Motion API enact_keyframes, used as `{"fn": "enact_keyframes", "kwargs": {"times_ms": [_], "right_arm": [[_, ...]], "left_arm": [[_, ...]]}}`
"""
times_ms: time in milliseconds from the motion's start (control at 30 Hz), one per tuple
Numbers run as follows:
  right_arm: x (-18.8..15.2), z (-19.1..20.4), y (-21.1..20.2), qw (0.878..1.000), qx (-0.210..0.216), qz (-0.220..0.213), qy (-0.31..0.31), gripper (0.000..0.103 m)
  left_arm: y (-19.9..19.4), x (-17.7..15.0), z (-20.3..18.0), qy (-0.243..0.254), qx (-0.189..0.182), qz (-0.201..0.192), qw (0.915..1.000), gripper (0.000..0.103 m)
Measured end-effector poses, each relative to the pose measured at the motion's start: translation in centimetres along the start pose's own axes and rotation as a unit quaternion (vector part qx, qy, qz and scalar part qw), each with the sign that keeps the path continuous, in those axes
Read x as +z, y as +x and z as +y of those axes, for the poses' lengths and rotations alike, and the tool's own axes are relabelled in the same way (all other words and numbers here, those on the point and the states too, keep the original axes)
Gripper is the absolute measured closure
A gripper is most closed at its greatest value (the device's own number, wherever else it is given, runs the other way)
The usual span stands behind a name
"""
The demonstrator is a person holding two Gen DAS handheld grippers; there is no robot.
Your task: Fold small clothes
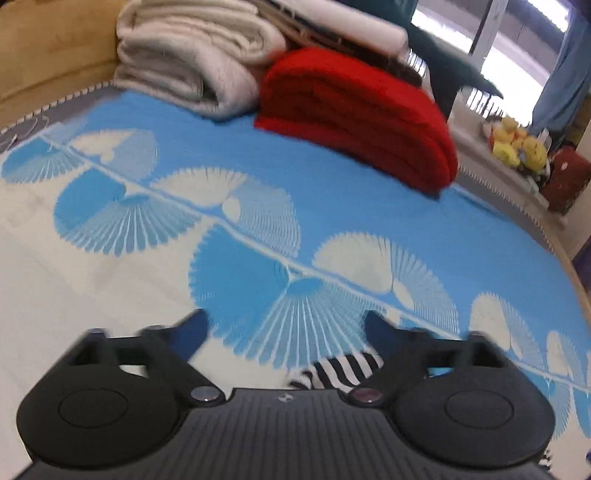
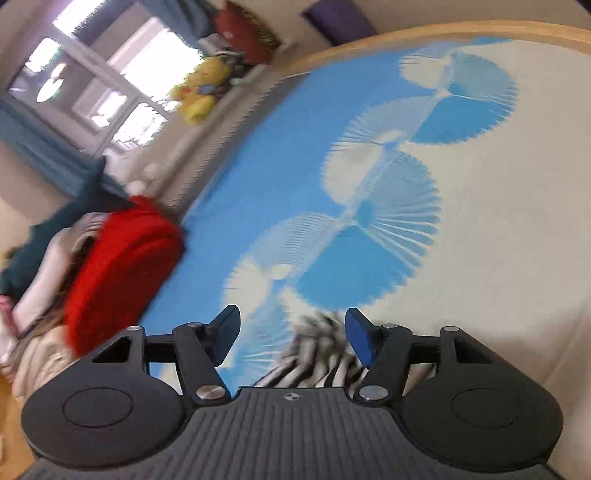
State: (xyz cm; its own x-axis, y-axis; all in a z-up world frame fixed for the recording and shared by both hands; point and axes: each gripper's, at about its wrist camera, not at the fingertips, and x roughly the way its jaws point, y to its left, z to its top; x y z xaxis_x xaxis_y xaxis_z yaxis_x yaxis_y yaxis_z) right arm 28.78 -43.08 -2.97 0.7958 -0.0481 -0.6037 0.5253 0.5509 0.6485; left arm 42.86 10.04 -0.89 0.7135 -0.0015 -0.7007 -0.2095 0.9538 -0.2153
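Take the folded red blanket (image 1: 360,118) as your landmark. In the left wrist view, at the far left of it, a wooden bed frame (image 1: 48,55) bounds the bedspread (image 1: 332,199), and a stack of folded cream blankets (image 1: 192,55) sits just left of the red blanket, touching it. In front of the red blanket the blue-and-cream bedspread with its fan pattern lies flat and bare all the way down to your left gripper (image 1: 286,332). Its jaws are spread wide, with nothing between the blue pads. The black-and-white striped garment (image 1: 336,373) lies on the bedspread well in front of the red blanket, low between the fingers and close to the right-hand finger; whether it touches that finger is lost in blur. Right of the red blanket the bedspread's fringed edge (image 1: 517,206) runs down, with yellow plush toys (image 1: 517,147) beyond it under the window.

In the right wrist view the picture is rolled, so the red blanket (image 2: 122,266) sits at the left edge. To its right the bedspread (image 2: 498,258) is open up to the curved wooden rim (image 2: 443,31) at the top. Your right gripper (image 2: 291,328) has its jaws apart, pinching nothing. The striped garment (image 2: 314,354) lies blurred on the bedspread below and between the pads, nearer the right pad.
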Motion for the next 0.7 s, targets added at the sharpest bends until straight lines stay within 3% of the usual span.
{"fn": "enact_keyframes", "kwargs": {"times_ms": [67,133,233,300,433,567,700], "right_arm": [[-1.7,-1.5,-0.4,0.999,0.033,0.011,-0.030,0.026],[-3.5,-2.8,-1.3,0.997,0.029,0.012,-0.075,0.026],[-4.2,-2.1,-2.0,0.988,-0.017,0.031,-0.152,0.025],[-4.5,-1.7,-3.8,0.982,-0.015,0.001,-0.189,0.022],[-5.9,-3.3,-6.5,0.979,-0.031,-0.018,-0.200,0.017],[-7.5,-6.5,-5.6,0.977,-0.069,0.054,-0.195,0.017],[-7.6,-8.5,-4.9,0.974,-0.101,0.083,-0.188,0.017]], "left_arm": [[-0.6,-0.7,0.6,0.019,-0.022,-0.009,0.9995,0.000],[-1.2,-2.2,1.0,0.027,-0.012,0.009,0.9995,0.000],[-2.1,-5.8,2.3,0.027,0.009,0.076,0.9967,0.000],[-2.8,-8.4,3.3,0.023,0.008,0.116,0.9929,0.000],[-3.7,-12.0,5.4,0.021,0.006,0.160,0.9868,0.000],[-3.4,-13.4,6.5,0.079,-0.005,0.179,0.9807,0.000],[-3.8,-13.7,7.4,0.099,-0.050,0.178,0.9777,0.000]]}}
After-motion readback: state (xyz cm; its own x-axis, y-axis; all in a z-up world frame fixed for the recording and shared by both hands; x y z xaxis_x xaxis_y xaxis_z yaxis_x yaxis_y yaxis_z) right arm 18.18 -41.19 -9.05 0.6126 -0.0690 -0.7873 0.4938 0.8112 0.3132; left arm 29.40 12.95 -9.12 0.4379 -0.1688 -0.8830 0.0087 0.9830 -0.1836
